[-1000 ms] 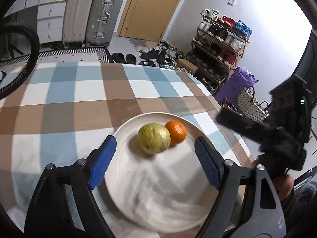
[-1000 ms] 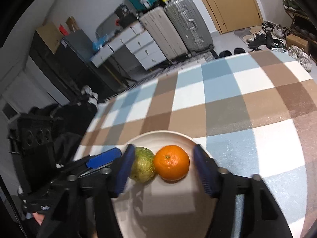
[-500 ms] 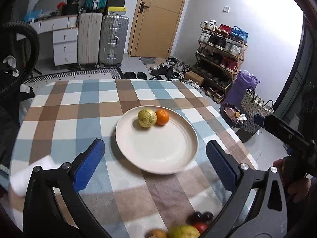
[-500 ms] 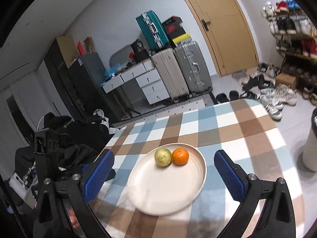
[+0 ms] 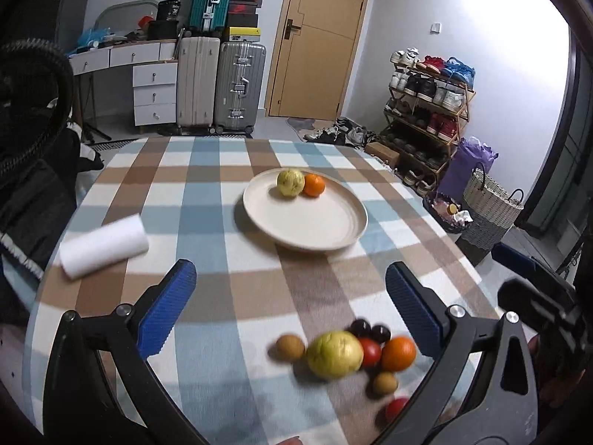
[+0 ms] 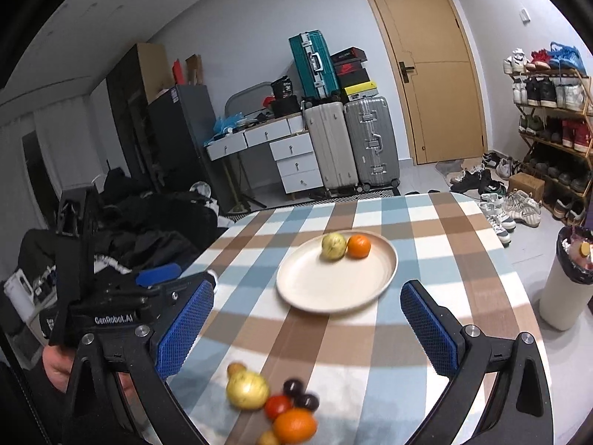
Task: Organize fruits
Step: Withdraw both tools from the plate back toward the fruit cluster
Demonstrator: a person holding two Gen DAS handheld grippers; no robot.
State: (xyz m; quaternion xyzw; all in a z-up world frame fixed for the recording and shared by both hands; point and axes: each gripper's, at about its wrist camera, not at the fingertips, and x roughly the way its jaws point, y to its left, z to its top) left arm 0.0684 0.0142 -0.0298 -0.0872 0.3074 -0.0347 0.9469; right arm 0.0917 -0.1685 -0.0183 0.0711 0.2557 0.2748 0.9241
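1. Blue ribbed pads on both grippers stand spread wide with nothing between them; my left gripper (image 5: 291,304) and right gripper (image 6: 307,330) both hang over the checked blue, brown and white tablecloth (image 5: 207,222), apart from any fruit.
2. Two fruits sit on the round cream plate (image 5: 315,230), well ahead of both sets of jaws: a yellow-green round fruit (image 5: 290,182) touching a small orange (image 5: 314,184) at the plate's far side.
3. Loose pile lies just below and near the jaws: a large yellow-green fruit (image 5: 334,354), a red tomato-like fruit (image 5: 370,350), a second orange (image 5: 398,353), two dark plums (image 5: 370,330) and small brown kiwi-like fruits (image 5: 290,348). All are blurred.
4. Risk, as I judge it: the pile is packed tight and touching. Closing on one piece may nudge its neighbours, and round fruit would roll toward the near table edge.
5. Risk: soft tomato or plums could bruise if pinched hard.
6. Risk: both grippers aim at the same cluster; they may knock each other.
7. White paper roll (image 5: 103,244) lies left of my left jaws, free to roll if brushed.
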